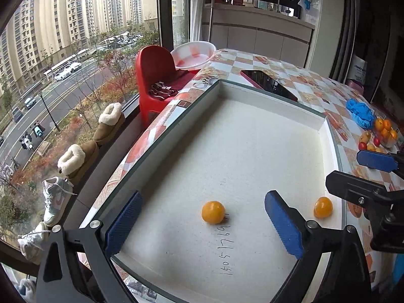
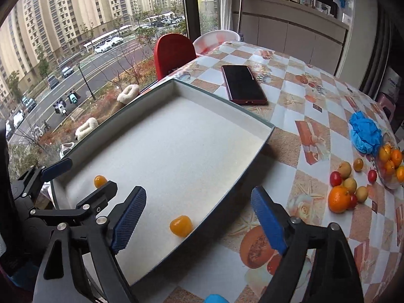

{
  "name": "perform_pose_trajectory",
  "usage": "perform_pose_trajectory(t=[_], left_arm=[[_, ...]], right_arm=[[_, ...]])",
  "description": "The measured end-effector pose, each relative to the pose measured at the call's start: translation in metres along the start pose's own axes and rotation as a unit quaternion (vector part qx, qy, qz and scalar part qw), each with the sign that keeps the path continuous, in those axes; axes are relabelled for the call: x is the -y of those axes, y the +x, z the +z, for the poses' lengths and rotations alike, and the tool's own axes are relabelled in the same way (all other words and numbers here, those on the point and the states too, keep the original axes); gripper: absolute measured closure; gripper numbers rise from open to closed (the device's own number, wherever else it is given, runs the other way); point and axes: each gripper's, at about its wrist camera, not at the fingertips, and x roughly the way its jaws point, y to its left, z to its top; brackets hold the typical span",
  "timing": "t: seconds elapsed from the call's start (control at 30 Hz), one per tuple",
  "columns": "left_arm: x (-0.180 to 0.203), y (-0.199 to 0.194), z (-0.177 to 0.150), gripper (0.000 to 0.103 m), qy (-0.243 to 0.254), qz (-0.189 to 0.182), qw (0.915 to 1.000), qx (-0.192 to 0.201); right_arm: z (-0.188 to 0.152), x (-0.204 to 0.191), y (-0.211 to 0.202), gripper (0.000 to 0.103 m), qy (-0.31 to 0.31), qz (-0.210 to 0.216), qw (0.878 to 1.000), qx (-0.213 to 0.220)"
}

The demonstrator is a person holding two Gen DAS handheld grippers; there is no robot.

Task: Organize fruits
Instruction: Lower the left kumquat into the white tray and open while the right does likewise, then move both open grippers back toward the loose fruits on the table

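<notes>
A shallow white tray (image 1: 240, 139) (image 2: 176, 139) lies on the checked tablecloth. Two small yellow-orange fruits rest on its floor. One fruit (image 1: 213, 212) (image 2: 100, 180) lies between the blue pads of my left gripper (image 1: 204, 194), which is open and not touching it. The other fruit (image 1: 323, 207) (image 2: 180, 225) sits against the tray's right wall, between the wide-apart fingers of my right gripper (image 2: 199, 191), also open and clear of it. Loose fruit lies to the right: a big orange (image 2: 339, 199), red and yellow small fruits (image 2: 349, 184), and a glass bowl of oranges (image 2: 390, 166).
A dark phone in a red case (image 2: 243, 84) lies just beyond the tray's far wall. A crumpled blue glove (image 2: 364, 132) sits by the bowl. A red chair (image 2: 174, 53) and a white basin (image 1: 193, 53) stand past the table's far left edge, beside the window.
</notes>
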Motion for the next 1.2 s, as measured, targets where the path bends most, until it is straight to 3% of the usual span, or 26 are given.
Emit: perform_pose_trajectory(t=[0.1, 0.67, 0.97, 1.07, 1.2], left_arm=[[0.011, -0.006, 0.004, 0.005, 0.020, 0.004, 0.9998, 0.006], [0.104, -0.032, 0.011, 0.005, 0.126, -0.032, 0.9913, 0.022], [0.136, -0.034, 0.010, 0.005, 0.149, -0.041, 0.9880, 0.007], [0.148, -0.031, 0.009, 0.005, 0.149, -0.051, 0.9876, -0.004], [0.167, -0.024, 0.009, 0.005, 0.148, -0.064, 0.9867, -0.019]], right_arm=[[0.000, 0.025, -0.005, 0.000, 0.037, -0.006, 0.999, 0.001], [-0.040, 0.138, -0.030, 0.000, 0.142, -0.031, 0.989, 0.004], [-0.067, 0.183, -0.031, 0.000, 0.193, -0.029, 0.981, -0.008], [-0.078, 0.198, -0.031, 0.000, 0.203, -0.047, 0.978, -0.016], [-0.092, 0.213, -0.028, 0.000, 0.191, -0.107, 0.975, -0.036]])
